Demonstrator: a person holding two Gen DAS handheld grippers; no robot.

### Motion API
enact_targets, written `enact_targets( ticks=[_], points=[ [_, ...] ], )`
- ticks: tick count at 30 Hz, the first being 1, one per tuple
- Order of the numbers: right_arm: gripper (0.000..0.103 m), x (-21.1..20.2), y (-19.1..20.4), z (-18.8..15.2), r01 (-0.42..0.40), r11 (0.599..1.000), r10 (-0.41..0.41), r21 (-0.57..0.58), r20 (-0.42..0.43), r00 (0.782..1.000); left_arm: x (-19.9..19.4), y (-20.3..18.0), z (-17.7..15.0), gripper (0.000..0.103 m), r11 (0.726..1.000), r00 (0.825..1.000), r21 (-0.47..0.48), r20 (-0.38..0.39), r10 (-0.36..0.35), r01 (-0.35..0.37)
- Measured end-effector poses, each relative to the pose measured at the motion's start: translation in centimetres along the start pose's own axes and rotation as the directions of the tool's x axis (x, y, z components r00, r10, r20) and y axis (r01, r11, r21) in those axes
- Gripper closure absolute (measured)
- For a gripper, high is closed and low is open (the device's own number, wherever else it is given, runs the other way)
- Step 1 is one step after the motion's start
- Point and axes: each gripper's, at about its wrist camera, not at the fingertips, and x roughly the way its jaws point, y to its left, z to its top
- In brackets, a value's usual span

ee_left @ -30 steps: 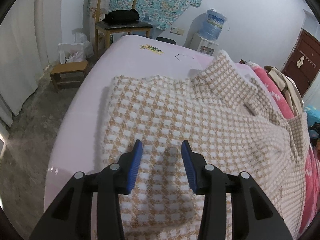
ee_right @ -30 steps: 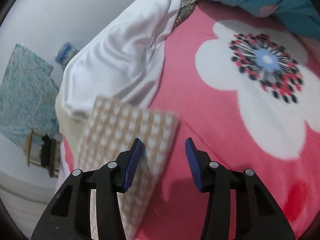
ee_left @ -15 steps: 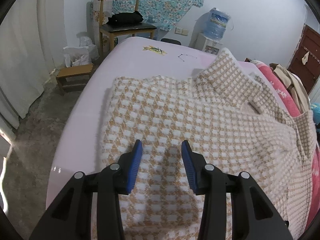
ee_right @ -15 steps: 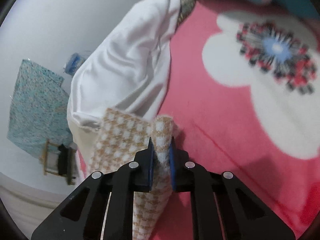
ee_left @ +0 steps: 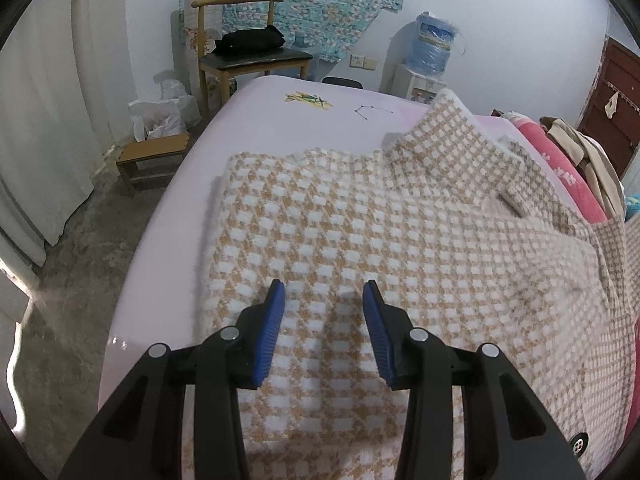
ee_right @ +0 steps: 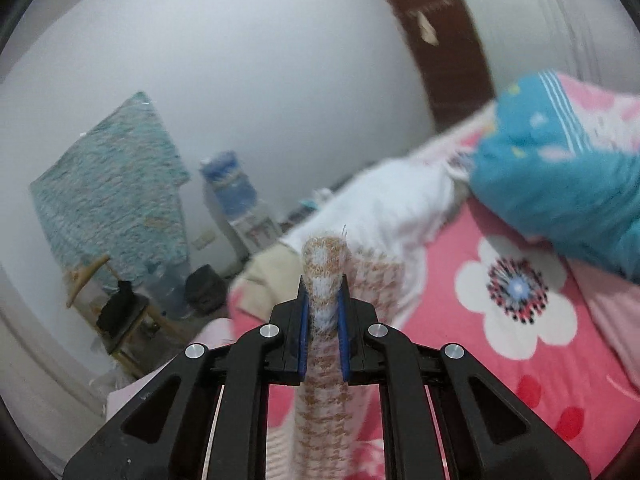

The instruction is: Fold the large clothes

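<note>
A tan-and-white houndstooth garment (ee_left: 360,232) lies spread over the pale pink bed (ee_left: 280,112), its right side running up over a pink blanket. My left gripper (ee_left: 323,292) hovers just above the garment's near part, its blue-padded jaws open with nothing between them. In the right wrist view my right gripper (ee_right: 323,292) is shut on a fold of the same houndstooth garment (ee_right: 325,264), lifted above the pink flowered blanket (ee_right: 520,300); the cloth hangs down between the arms.
A wooden chair (ee_left: 248,52) with a black bag, a small wooden stool (ee_left: 152,156) and a water dispenser (ee_left: 428,52) stand beyond the bed. White cloth (ee_right: 384,200) and a blue quilt (ee_right: 560,184) lie on the flowered blanket. A brown door (ee_left: 612,100) is at right.
My right gripper closed on the garment's edge and rose, lifting the fold off the flowered blanket, its view swinging up toward the wall. The left gripper stayed open, almost still.
</note>
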Motion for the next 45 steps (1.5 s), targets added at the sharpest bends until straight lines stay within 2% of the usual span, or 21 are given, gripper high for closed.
enact_targets(
  ticks=[6,10,13,16,18,19,21,22,24,25,26,28,31,34,35,36,38,40,43,44,45],
  points=[
    [0.093,-4.9,10.1,-0.6,-0.151,0.977,0.161,-0.153,0.058,0.985,-0.3,-0.2,-0.1,0.069,1.000,1.000,0.012,0.004,-0.005,0.005],
    [0.093,-7.6,17.8,-2.8,-0.261,0.924,0.284,-0.278,0.042,0.958,-1.1,0.0,-0.5,0.075,0.999,0.999,0.022,0.005,-0.047,0.047],
    [0.093,-8.9,23.7,-6.0,-0.364,0.858,0.386,-0.362,-0.013,0.923,-1.9,0.7,-0.9,0.077,0.996,0.996,0.007,-0.010,-0.086,0.086],
    [0.093,-9.5,29.5,-10.6,-0.487,0.767,0.488,-0.419,-0.113,0.865,-3.3,1.6,-1.5,0.077,0.992,0.991,-0.010,-0.031,-0.129,0.129],
    [0.091,-9.1,33.7,-15.2,-0.582,0.682,0.537,-0.443,-0.236,0.810,-4.5,2.2,-2.0,0.077,0.987,0.986,-0.007,-0.045,-0.162,0.162],
    [0.086,-8.6,35.6,-17.8,-0.627,0.638,0.545,-0.447,-0.312,0.778,-5.1,2.6,-2.3,0.077,0.984,0.982,-0.010,-0.053,-0.180,0.180],
    [0.061,-7.0,38.3,-22.4,-0.715,0.556,0.528,-0.425,-0.484,0.698,-6.4,3.6,-3.2,0.077,0.973,0.970,-0.024,-0.077,-0.231,0.229],
    [0.048,-6.1,39.3,-24.5,-0.744,0.535,0.504,-0.401,-0.555,0.662,-6.9,4.1,-3.5,0.077,0.968,0.965,-0.036,-0.087,-0.249,0.247],
    [0.046,-3.9,40.1,-28.1,-0.782,0.522,0.440,-0.340,-0.679,0.588,-7.9,5.3,-4.5,0.077,0.954,0.948,-0.065,-0.111,-0.297,0.292],
    [0.046,-2.6,39.5,-28.8,-0.789,0.539,0.428,-0.295,-0.711,0.558,-8.3,6.0,-4.9,0.077,0.948,0.942,-0.084,-0.117,-0.316,0.307],
    [0.046,-1.8,38.9,-28.7,-0.785,0.555,0.424,-0.275,-0.718,0.551,-8.7,6.4,-5.1,0.077,0.942,0.936,-0.097,-0.117,-0.331,0.321],
    [0.044,0.0,36.9,-27.7,-0.751,0.611,0.415,-0.251,-0.706,0.573,-9.2,7.1,-5.0,0.077,0.932,0.929,-0.112,-0.105,-0.356,0.345],
    [0.044,3.8,31.2,-24.0,-0.629,0.747,0.363,-0.215,-0.661,0.657,-9.1,7.7,-3.4,0.072,0.928,0.931,-0.125,-0.057,-0.360,0.351],
    [0.044,7.1,25.8,-21.5,-0.473,0.851,0.242,-0.227,-0.631,0.737,-7.3,7.6,-0.6,0.068,0.924,0.933,-0.150,-0.018,-0.358,0.352],
    [0.044,8.1,23.9,-21.0,-0.428,0.874,0.201,-0.231,-0.630,0.750,-6.1,7.4,0.6,0.067,0.921,0.932,-0.160,-0.018,-0.363,0.356],
    [0.044,9.6,21.9,-20.4,-0.371,0.899,0.146,-0.232,-0.639,0.755,-4.7,7.1,1.8,0.066,0.920,0.930,-0.157,-0.030,-0.368,0.359],
    [0.044,12.1,17.7,-19.9,-0.252,0.947,0.065,-0.199,-0.648,0.759,-2.5,6.1,3.2,0.065,0.940,0.942,-0.131,-0.069,-0.327,0.316],
    [0.044,13.6,14.9,-19.9,-0.180,0.968,0.020,-0.174,-0.662,0.749,-0.3,5.2,3.9,0.065,0.955,0.950,-0.105,-0.115,-0.289,0.278],
    [0.043,15.3,11.5,-20.5,-0.101,0.984,-0.023,-0.150,-0.656,0.754,2.3,3.5,4.3,0.066,0.983,0.968,-0.033,-0.167,-0.186,0.183],
    [0.044,14.9,11.0,-21.1,-0.098,0.986,-0.016,-0.136,-0.657,0.754,2.5,3.1,4.5,0.068,0.986,0.974,-0.007,-0.156,-0.163,0.164],
    [0.044,15.2,10.6,-21.4,-0.097,0.988,-0.009,-0.124,-0.661,0.750,2.4,2.8,4.5,0.084,0.986,0.975,0.006,-0.151,-0.163,0.165]
  ],
)
